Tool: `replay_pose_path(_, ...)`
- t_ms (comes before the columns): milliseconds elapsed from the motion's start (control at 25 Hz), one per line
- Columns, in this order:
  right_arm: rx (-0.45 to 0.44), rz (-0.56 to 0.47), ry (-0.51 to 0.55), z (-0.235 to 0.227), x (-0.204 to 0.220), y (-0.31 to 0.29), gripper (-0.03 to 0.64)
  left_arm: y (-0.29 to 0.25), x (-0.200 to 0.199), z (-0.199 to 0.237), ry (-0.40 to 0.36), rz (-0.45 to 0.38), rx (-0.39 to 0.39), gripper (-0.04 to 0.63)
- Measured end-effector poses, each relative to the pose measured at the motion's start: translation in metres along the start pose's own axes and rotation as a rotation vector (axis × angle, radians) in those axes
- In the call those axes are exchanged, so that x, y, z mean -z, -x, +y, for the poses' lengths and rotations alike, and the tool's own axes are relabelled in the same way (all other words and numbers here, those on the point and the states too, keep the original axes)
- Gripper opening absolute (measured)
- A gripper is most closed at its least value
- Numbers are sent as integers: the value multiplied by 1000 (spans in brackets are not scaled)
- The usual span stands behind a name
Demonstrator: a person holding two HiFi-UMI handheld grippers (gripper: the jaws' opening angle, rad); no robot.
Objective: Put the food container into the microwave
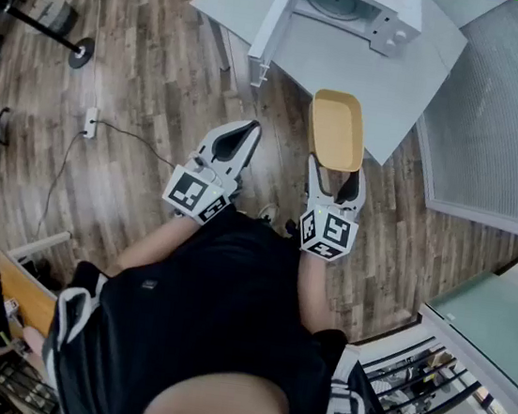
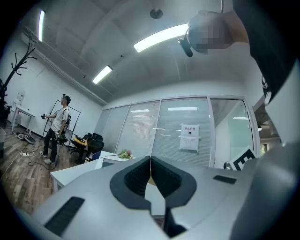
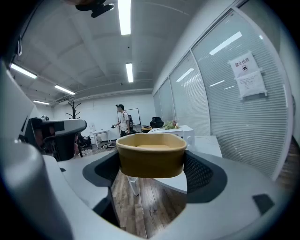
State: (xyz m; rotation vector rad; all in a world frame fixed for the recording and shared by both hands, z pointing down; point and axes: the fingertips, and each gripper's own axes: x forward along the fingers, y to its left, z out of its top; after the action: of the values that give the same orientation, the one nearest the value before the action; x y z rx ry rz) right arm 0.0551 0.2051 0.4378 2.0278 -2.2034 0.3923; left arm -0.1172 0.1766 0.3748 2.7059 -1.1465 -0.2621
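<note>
A tan, empty food container (image 1: 335, 129) is held level over the wood floor, just short of the table's near edge, with my right gripper (image 1: 337, 171) shut on its near end. In the right gripper view the container (image 3: 151, 154) fills the gap between the jaws of the right gripper (image 3: 151, 165). The white microwave (image 1: 353, 7) stands on the white table (image 1: 388, 86) ahead, its door (image 1: 269, 25) swung open to the left. My left gripper (image 1: 249, 129) hangs left of the container, jaws pressed together and empty; in its own view the left gripper (image 2: 150, 172) shows no gap.
A power strip (image 1: 90, 120) and cable lie on the floor at the left. A glass partition (image 1: 508, 111) runs along the right. A rack of tools (image 1: 417, 374) stands at lower right. Far off, a person (image 3: 123, 119) stands among desks.
</note>
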Motion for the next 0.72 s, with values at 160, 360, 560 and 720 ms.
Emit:
replay_pose_path(160, 1, 1, 1, 1, 0, -2, 444, -1, -1, 2, -2, -3, 3, 23)
replay_pose_path(360, 5, 1, 4, 5, 1, -2, 443, 3, -2, 5, 4, -8, 8, 23)
replay_pose_path(560, 23, 9, -7, 12, 4, -4, 443, 7, -2, 14, 10, -4, 22, 23)
replay_pose_path(720, 48, 10, -22, 19, 5, -9, 443, 11, -4, 25, 15, -3, 34, 23)
